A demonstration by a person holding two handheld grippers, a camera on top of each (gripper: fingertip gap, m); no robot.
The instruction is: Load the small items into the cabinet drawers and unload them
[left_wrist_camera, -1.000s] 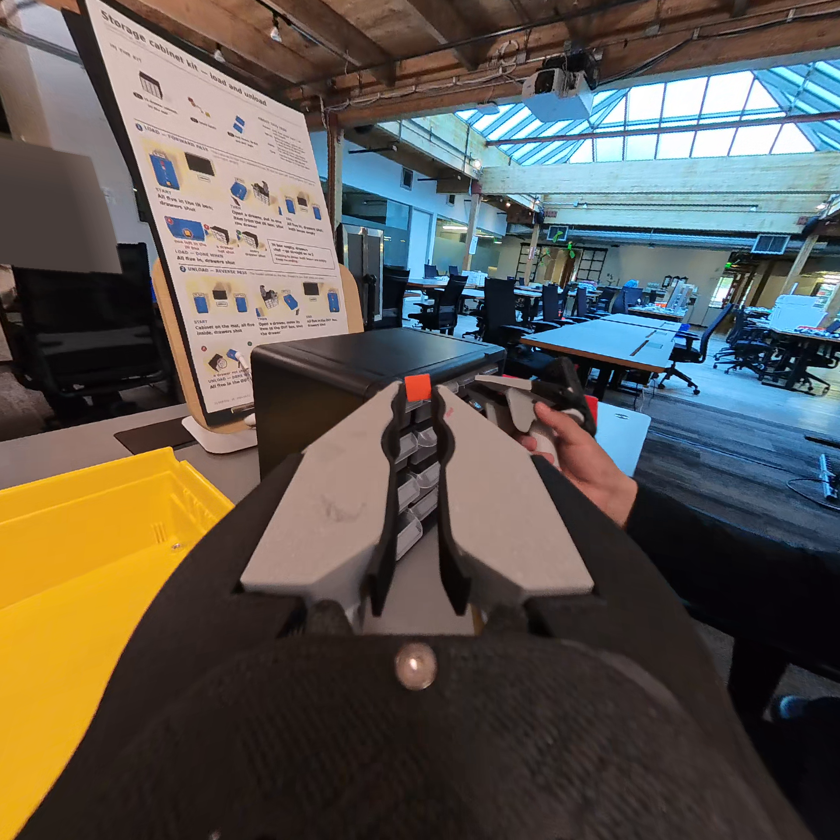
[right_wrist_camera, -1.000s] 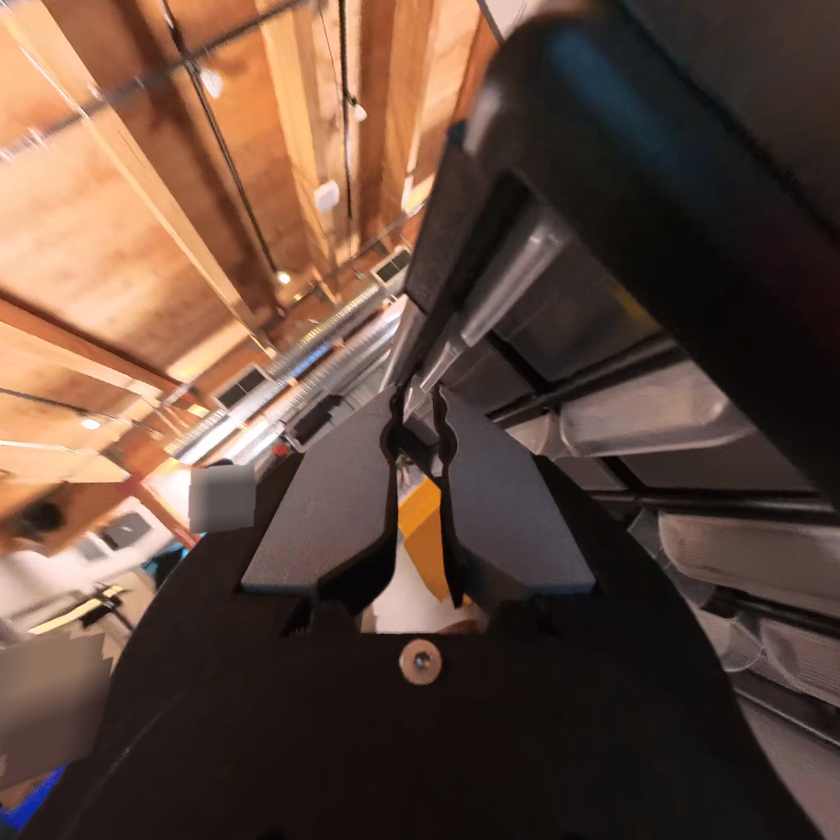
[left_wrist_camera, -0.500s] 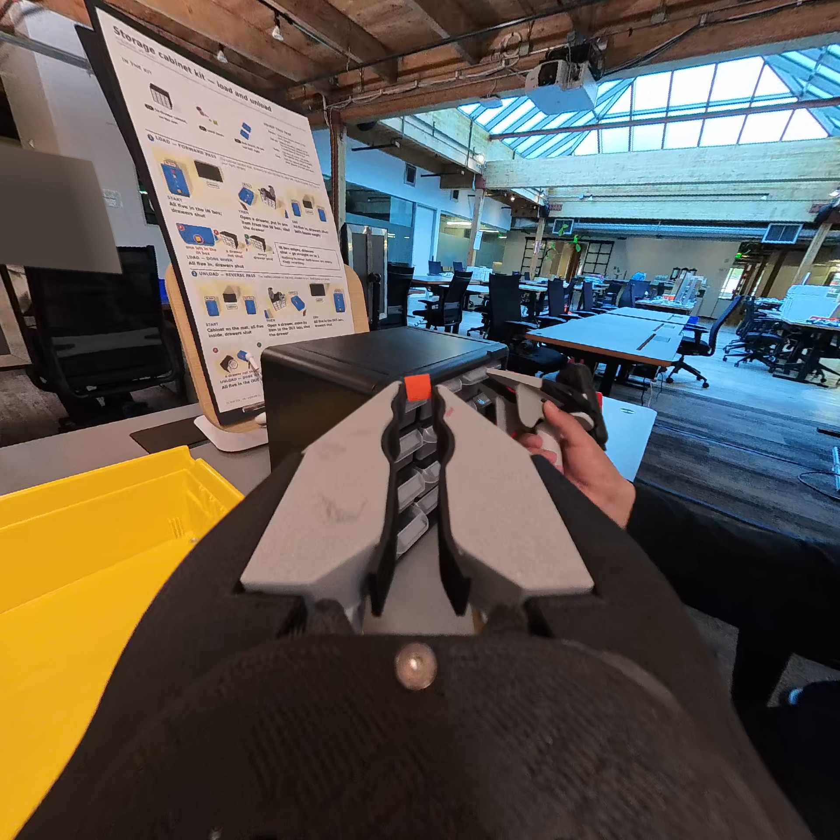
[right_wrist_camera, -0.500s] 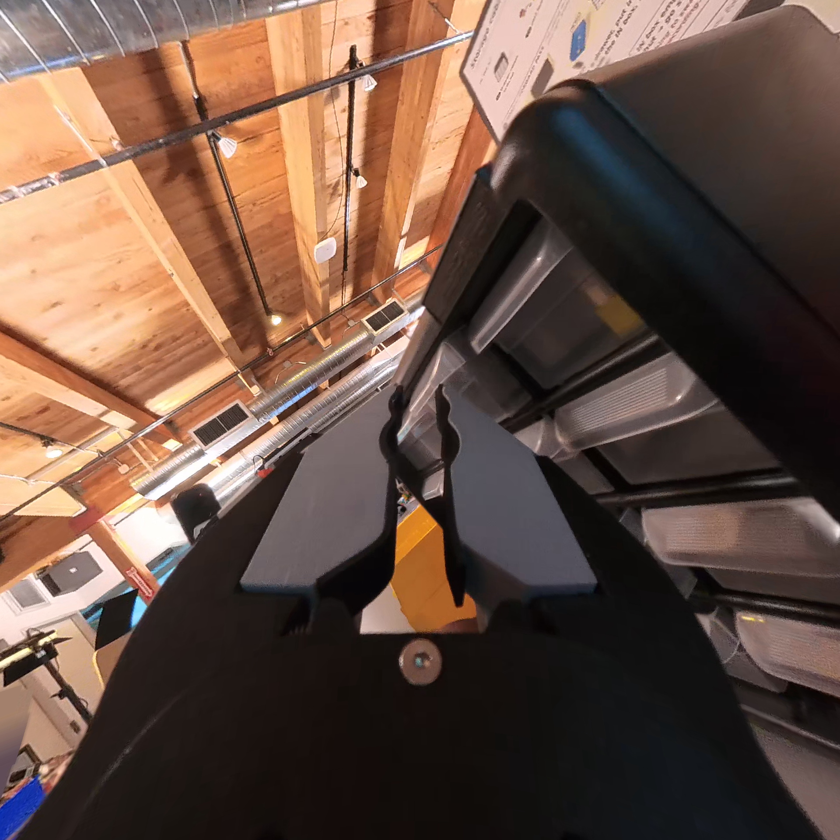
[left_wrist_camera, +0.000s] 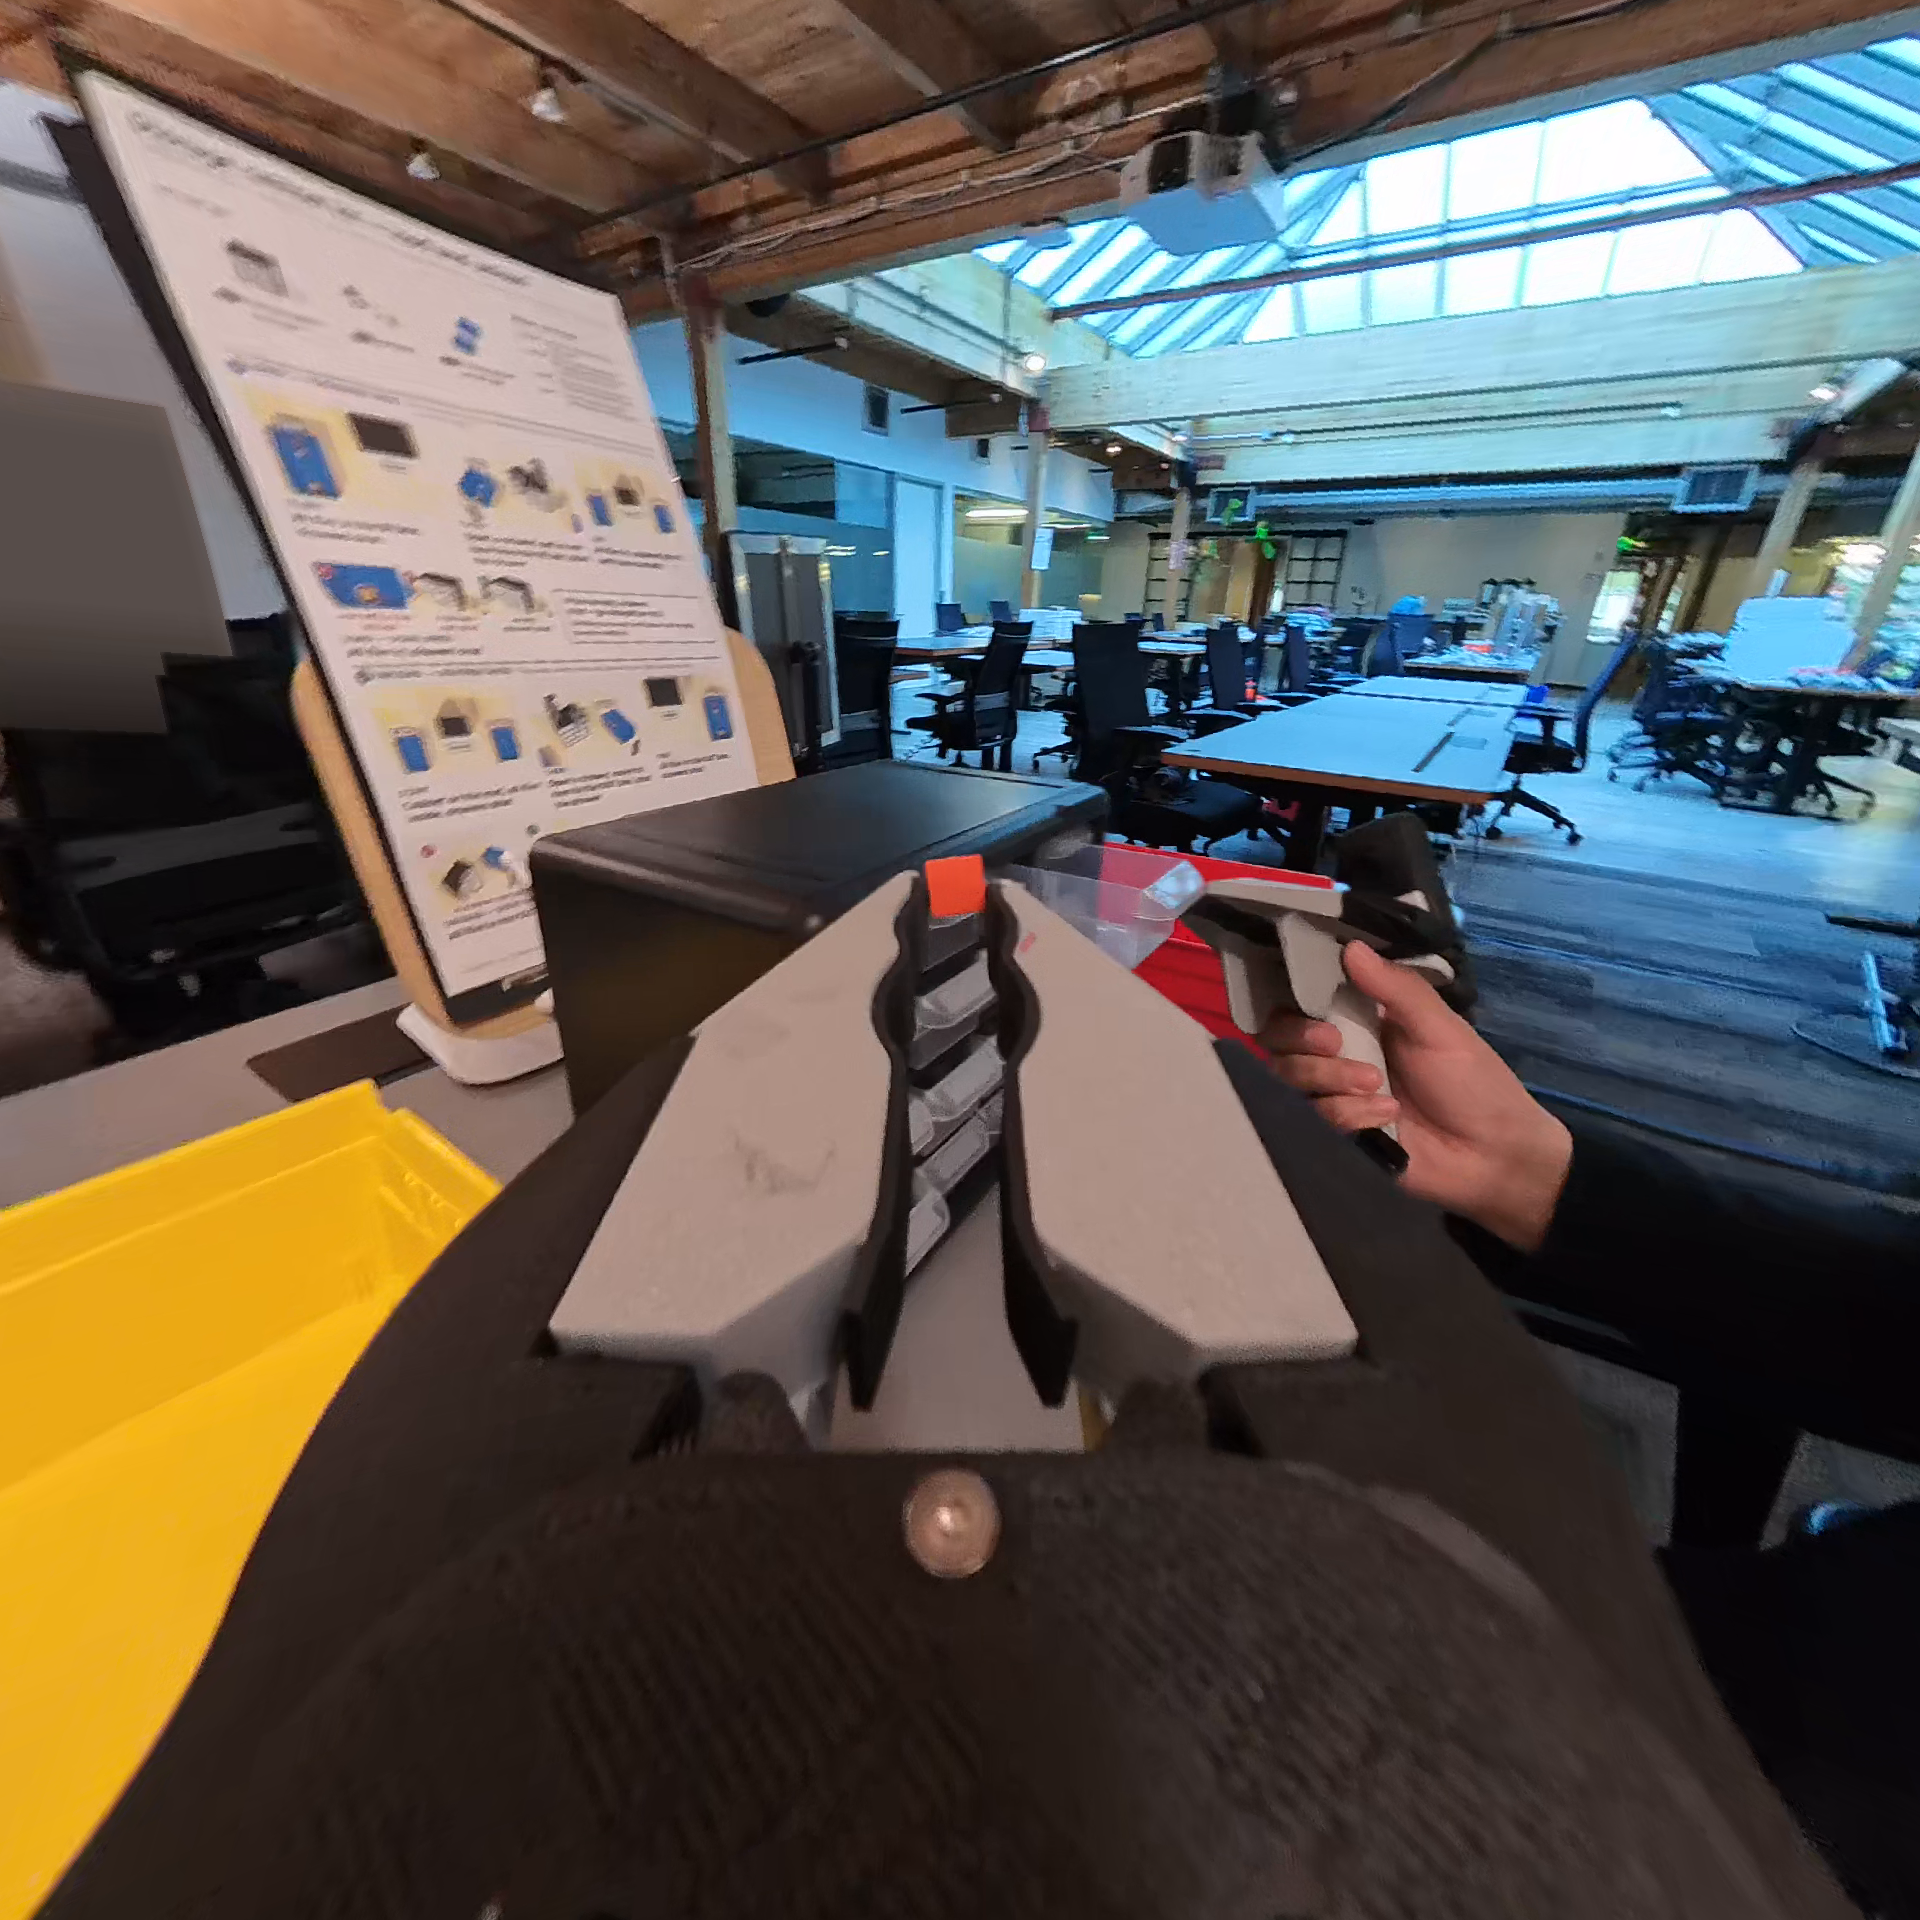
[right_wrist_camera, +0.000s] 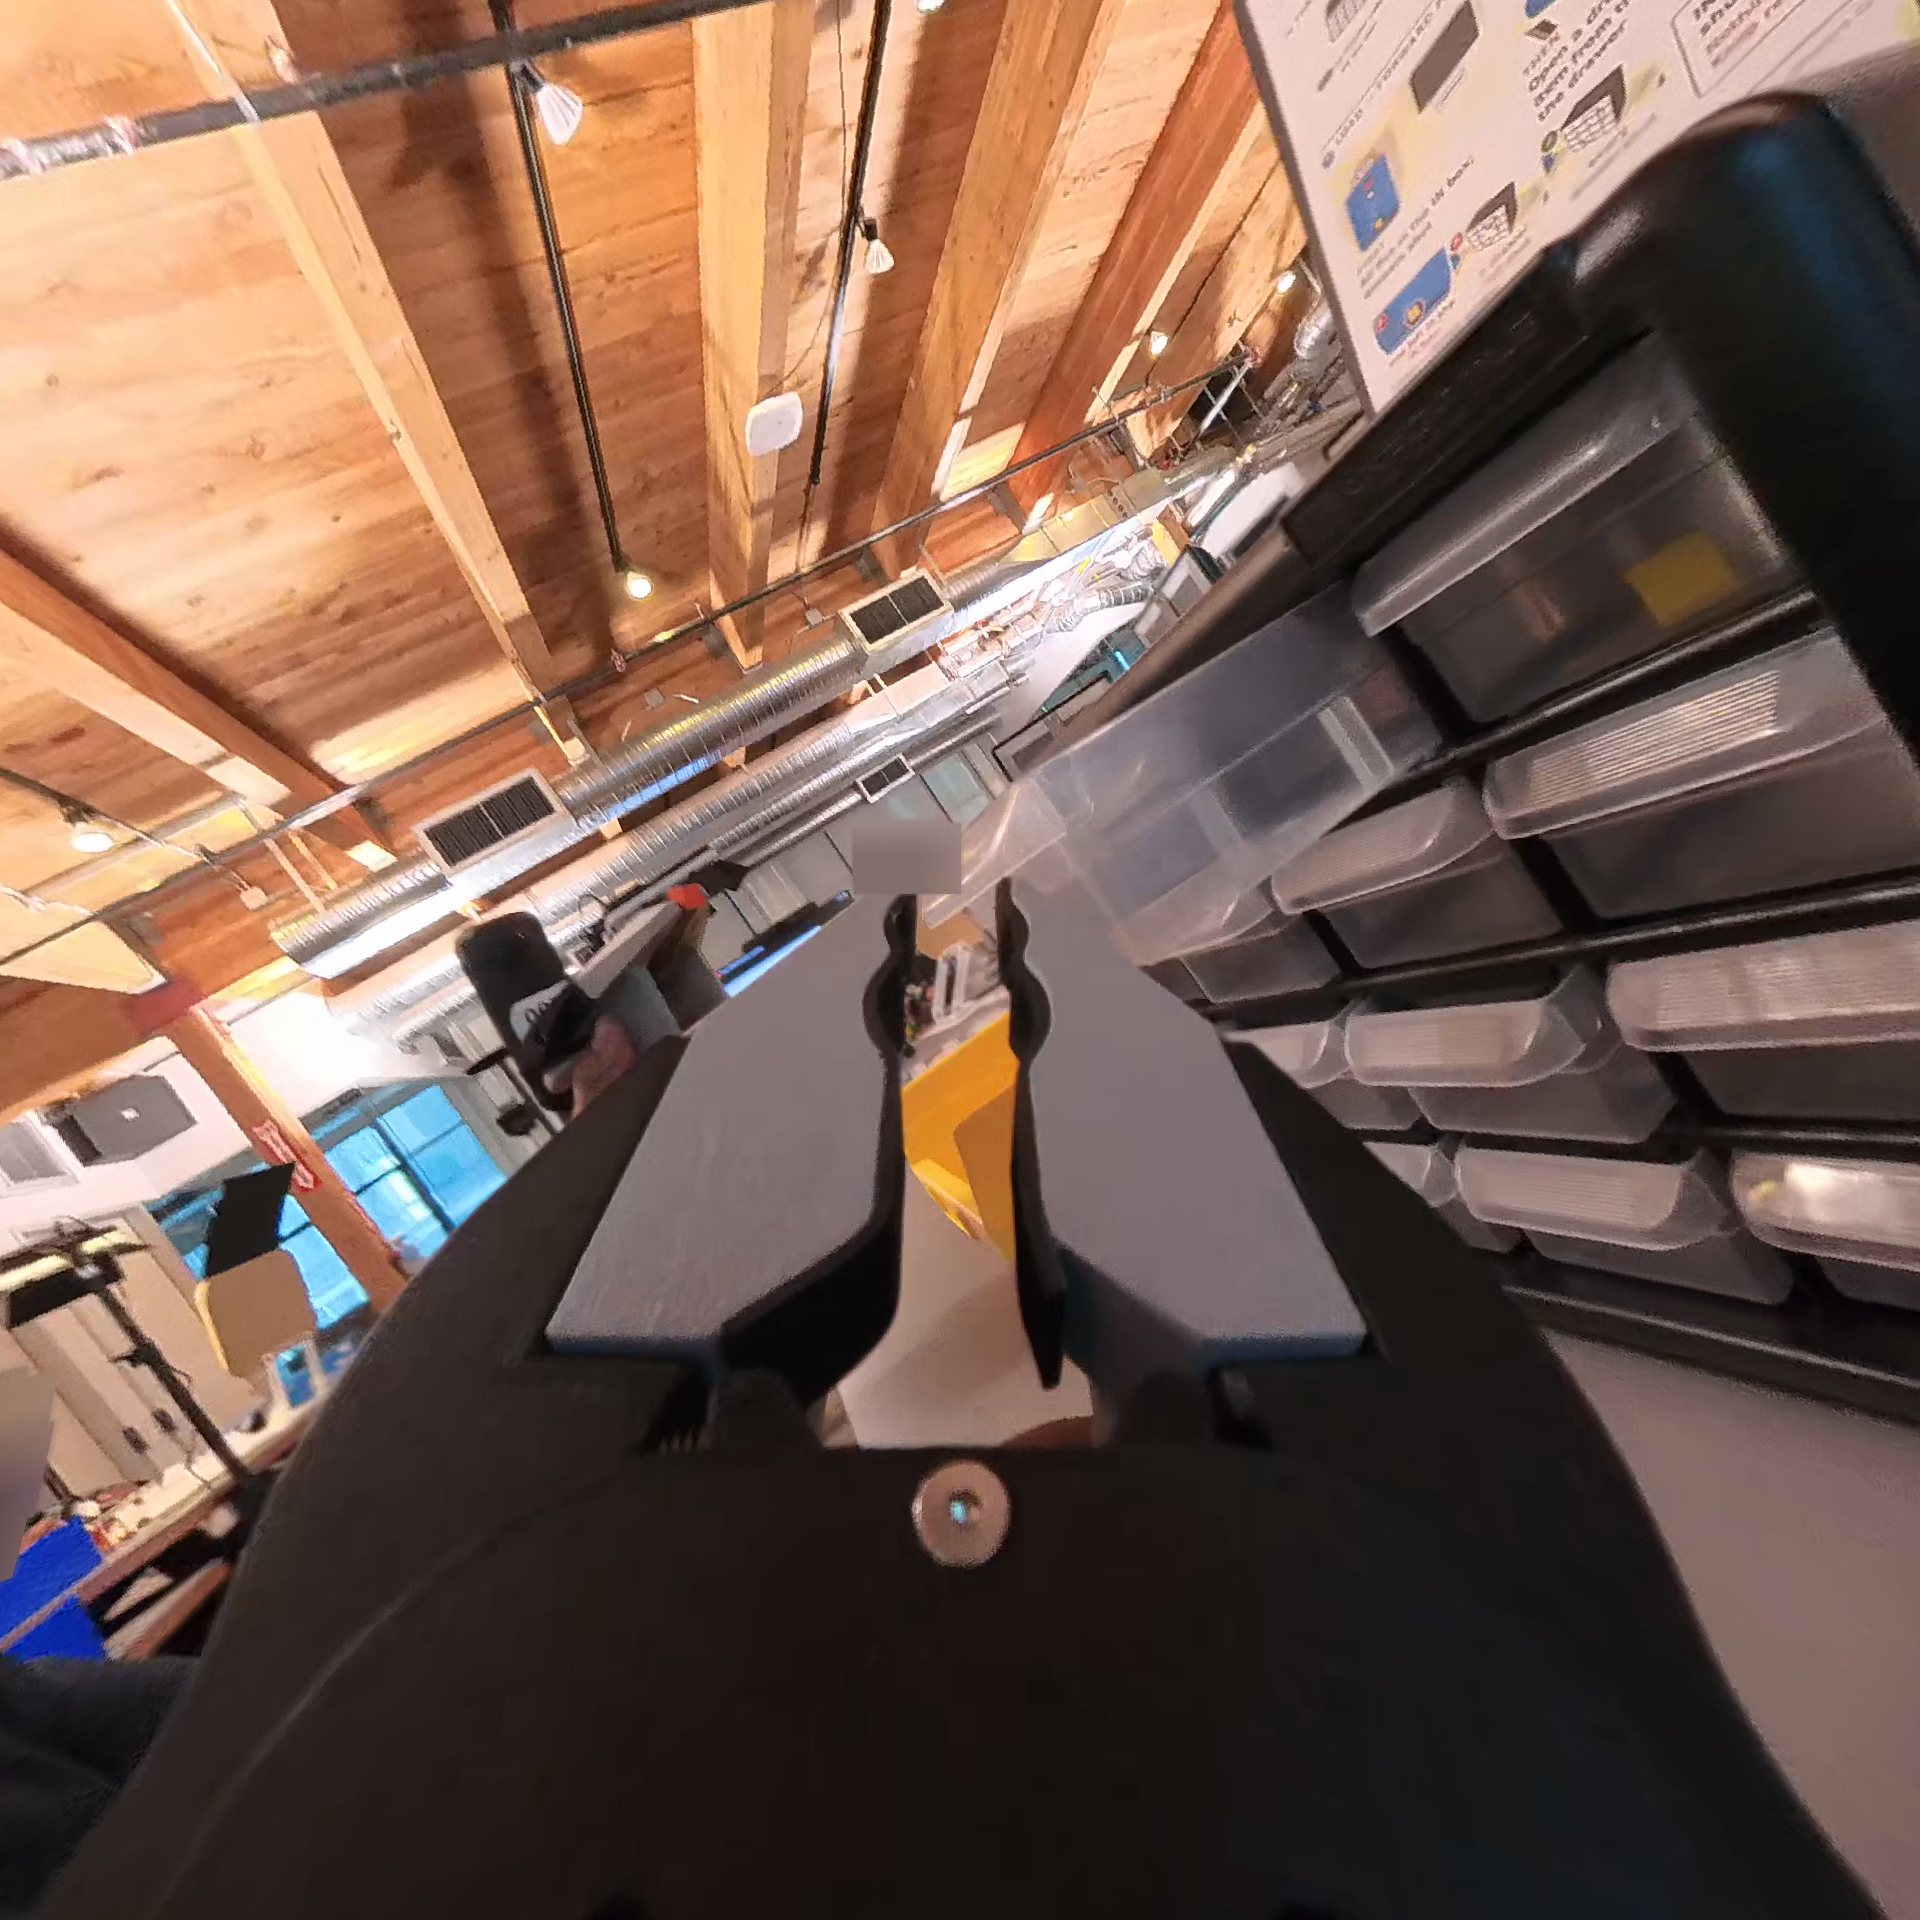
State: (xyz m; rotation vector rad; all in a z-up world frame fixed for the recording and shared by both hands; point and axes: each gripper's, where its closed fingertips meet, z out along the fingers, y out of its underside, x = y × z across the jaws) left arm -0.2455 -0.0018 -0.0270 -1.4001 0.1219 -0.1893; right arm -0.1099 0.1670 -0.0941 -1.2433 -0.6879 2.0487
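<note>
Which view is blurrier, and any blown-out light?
Left wrist view: motion blur on the poster and cabinet; skylights bright but not clipped. Right wrist view: softer overall, drawers smeared, strong wide-angle bend in the ceiling beams.

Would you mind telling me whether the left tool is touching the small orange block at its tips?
Touching. The left wrist view shows the orange block clamped between the fingertips of the left tool, in the air before the black cabinet.
</note>
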